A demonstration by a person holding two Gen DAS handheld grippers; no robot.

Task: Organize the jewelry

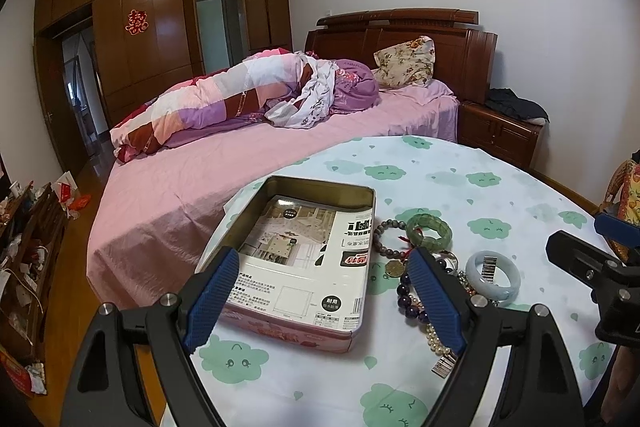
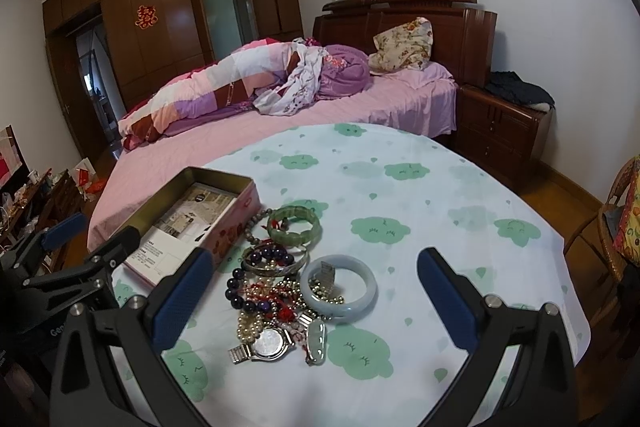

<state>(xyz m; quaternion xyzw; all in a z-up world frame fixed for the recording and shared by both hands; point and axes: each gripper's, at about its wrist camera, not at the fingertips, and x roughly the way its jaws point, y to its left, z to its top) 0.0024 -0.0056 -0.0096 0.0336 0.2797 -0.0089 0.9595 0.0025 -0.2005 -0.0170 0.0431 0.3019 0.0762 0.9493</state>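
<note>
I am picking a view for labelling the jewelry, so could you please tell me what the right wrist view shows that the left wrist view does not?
Only the right wrist view shows the wristwatch and the pale pendant at the pile's near end. Only the left wrist view shows the tin box floor almost whole, holding just a printed sheet. Both show the green bracelet, the pale blue bangle, the purple bead bracelet and both grippers open.
</note>
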